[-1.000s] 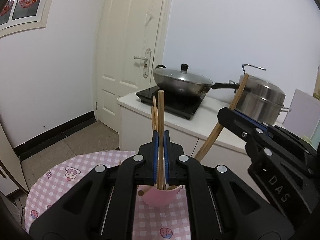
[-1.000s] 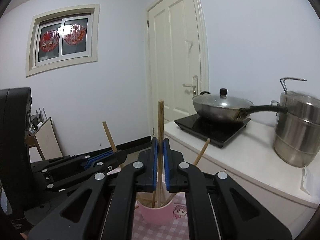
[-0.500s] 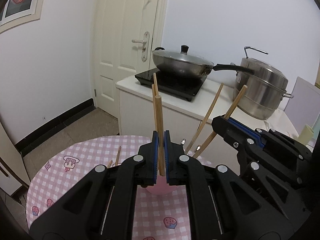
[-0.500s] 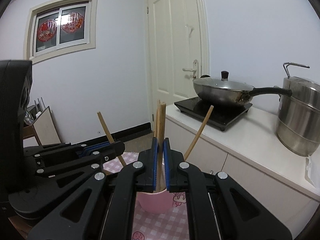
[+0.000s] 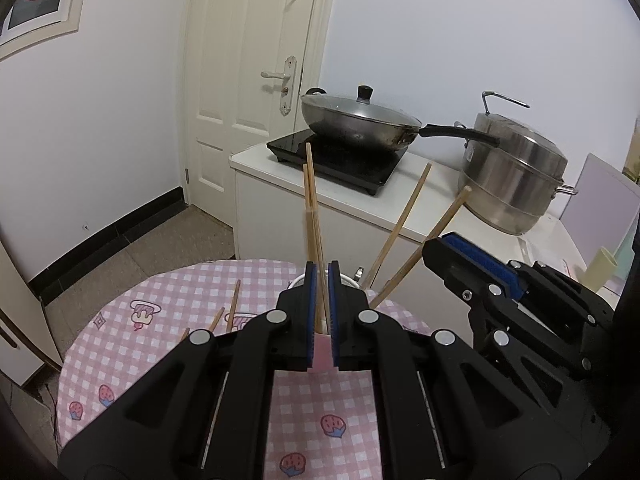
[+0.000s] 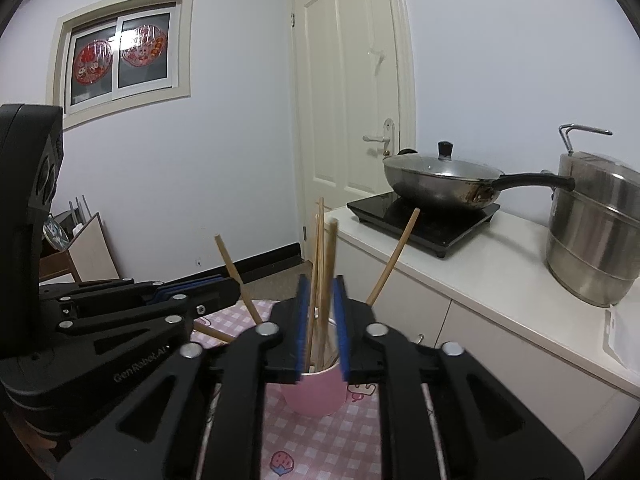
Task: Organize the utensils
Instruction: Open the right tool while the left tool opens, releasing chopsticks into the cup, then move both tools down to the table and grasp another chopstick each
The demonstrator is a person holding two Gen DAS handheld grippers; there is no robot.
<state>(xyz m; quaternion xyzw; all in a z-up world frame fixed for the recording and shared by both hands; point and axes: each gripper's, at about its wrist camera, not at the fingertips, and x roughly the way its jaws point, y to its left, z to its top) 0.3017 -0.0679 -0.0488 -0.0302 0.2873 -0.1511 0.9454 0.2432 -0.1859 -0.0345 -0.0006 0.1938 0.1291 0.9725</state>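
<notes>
A pink cup (image 6: 314,394) stands on the round table with the pink checked cloth (image 5: 160,344). Several wooden chopsticks (image 6: 326,280) stand in it, some leaning out. My left gripper (image 5: 322,280) is just over the cup (image 5: 322,354), jaws slightly apart around a chopstick (image 5: 312,232) that stands in the cup. My right gripper (image 6: 322,292) is open above the cup, a chopstick loose between its pads. Each gripper shows in the other's view: the right (image 5: 472,256) and the left (image 6: 208,286).
More chopsticks (image 5: 228,312) lie on the cloth left of the cup. Behind stands a white counter (image 6: 500,264) with an induction hob, a lidded wok (image 6: 440,176) and a steel steamer pot (image 6: 592,228). A white door (image 5: 248,80) is at the back.
Both grippers lowered toward the cup with their chopsticks. The right gripper's jaws opened and let its chopstick drop into the cup; the left's jaws have parted slightly.
</notes>
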